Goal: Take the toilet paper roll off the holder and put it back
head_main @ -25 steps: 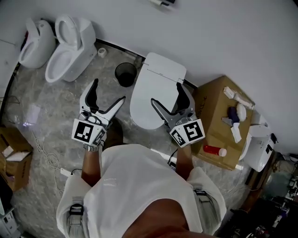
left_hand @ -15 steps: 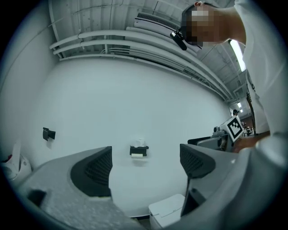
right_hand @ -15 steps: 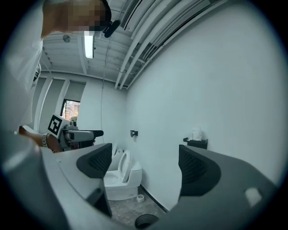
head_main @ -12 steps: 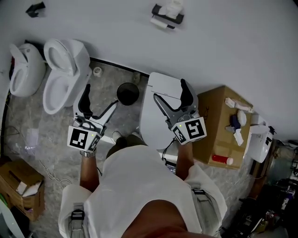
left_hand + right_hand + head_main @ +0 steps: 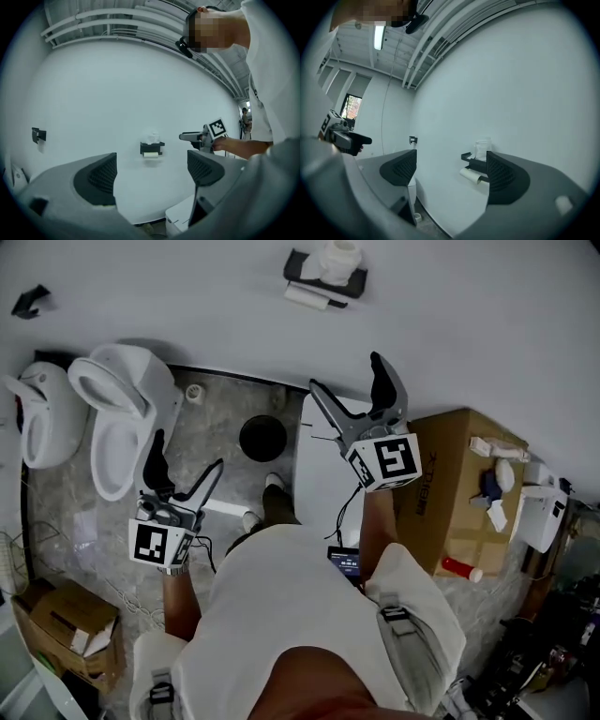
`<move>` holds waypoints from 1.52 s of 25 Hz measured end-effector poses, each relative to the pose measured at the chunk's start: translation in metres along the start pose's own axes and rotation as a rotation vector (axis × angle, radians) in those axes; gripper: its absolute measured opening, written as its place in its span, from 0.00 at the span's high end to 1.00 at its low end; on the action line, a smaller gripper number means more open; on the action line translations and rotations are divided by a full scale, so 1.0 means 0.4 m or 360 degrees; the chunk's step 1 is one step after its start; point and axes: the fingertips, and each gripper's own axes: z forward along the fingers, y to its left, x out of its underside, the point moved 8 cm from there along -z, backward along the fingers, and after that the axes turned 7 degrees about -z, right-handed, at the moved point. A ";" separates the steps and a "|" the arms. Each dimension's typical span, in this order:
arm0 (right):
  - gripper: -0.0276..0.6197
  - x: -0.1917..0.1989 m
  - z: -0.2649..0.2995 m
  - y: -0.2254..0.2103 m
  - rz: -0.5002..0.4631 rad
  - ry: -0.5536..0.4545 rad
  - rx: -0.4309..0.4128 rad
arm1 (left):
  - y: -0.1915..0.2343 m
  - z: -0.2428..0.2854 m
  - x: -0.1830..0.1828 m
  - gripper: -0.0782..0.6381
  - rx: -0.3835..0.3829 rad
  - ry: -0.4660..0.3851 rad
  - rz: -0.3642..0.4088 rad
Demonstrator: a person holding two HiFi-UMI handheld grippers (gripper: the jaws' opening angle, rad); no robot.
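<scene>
A black wall holder (image 5: 324,276) hangs on the white wall with a white toilet paper roll (image 5: 307,297) under its shelf and a pale bundle on top. In the left gripper view the holder (image 5: 152,147) sits far off between the jaws, and in the right gripper view the roll (image 5: 469,176) lies just left of the right jaw. My right gripper (image 5: 349,392) is raised toward the wall, open and empty, well short of the holder. My left gripper (image 5: 186,468) hangs lower at the left, open and empty.
A closed white toilet (image 5: 319,465) stands below the holder, with a black bin (image 5: 262,438) beside it. Two more toilets (image 5: 117,413) are at the left. A cardboard box (image 5: 459,484) with small items stands at the right, another box (image 5: 66,629) at the lower left.
The head view has tilted up the wall, bringing the holder fully into view. My right gripper has risen toward the wall; my left gripper has dropped lower and to the left.
</scene>
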 end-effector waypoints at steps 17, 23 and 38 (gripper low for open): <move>0.25 0.068 0.492 -0.279 -0.0202 0.0184 0.0361 | 0.128 0.108 0.083 0.25 -0.0028 0.0140 -0.0059; 0.25 0.083 0.533 -0.307 -0.0214 0.0260 0.0393 | 0.125 0.119 0.104 0.25 -0.0025 0.0168 -0.0076; 0.38 0.101 0.602 -0.343 -0.0362 0.0391 0.0474 | 0.123 0.182 0.119 0.25 -0.0038 0.0196 -0.0073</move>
